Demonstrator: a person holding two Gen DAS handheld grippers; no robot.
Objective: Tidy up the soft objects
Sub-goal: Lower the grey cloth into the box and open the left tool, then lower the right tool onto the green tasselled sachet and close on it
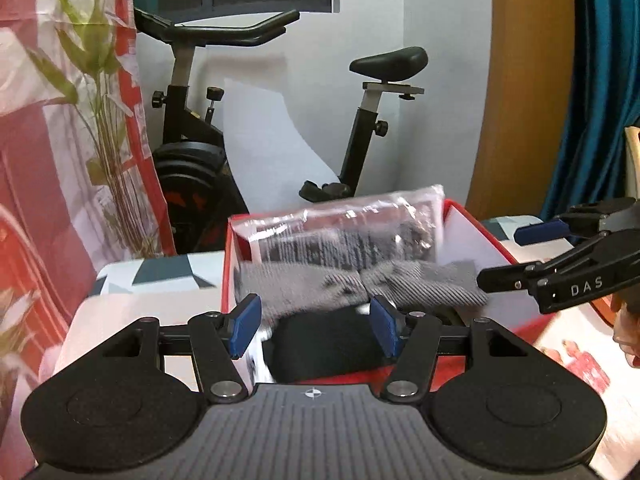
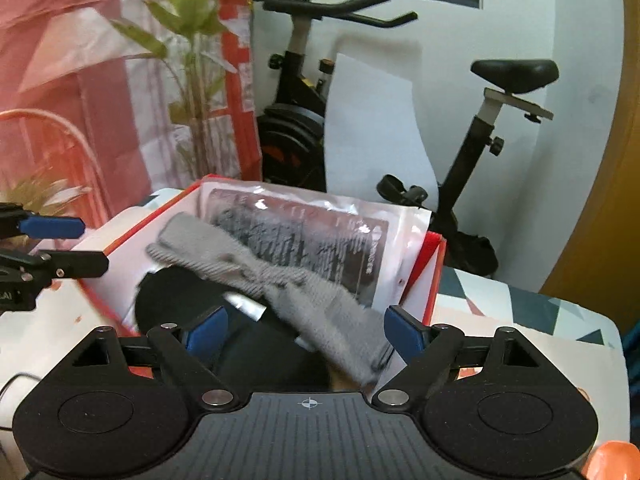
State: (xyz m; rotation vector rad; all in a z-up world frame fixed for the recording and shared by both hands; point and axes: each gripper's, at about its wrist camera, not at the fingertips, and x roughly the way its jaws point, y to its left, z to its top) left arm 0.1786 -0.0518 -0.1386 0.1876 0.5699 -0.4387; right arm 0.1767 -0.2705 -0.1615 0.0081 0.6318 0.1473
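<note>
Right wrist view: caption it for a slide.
Open right gripper above a red box holding a grey sock and bagged socks.

Red box (image 2: 434,276), grey ribbed cloth (image 2: 280,280)

An open box (image 1: 468,232) stands on the worktop (image 1: 160,276). In it, a bagged packet (image 1: 344,232) leans against the far wall; a knitted sock (image 1: 360,284) lies across in front of the packet, over a dark folded item (image 1: 324,348) at the box's near side. The left tool (image 1: 314,326) hangs before the box, the right tool (image 1: 500,256) at its right. An exercise bike (image 1: 280,120) stands behind the worktop, a plant (image 1: 100,100) to the bike's left.
</note>
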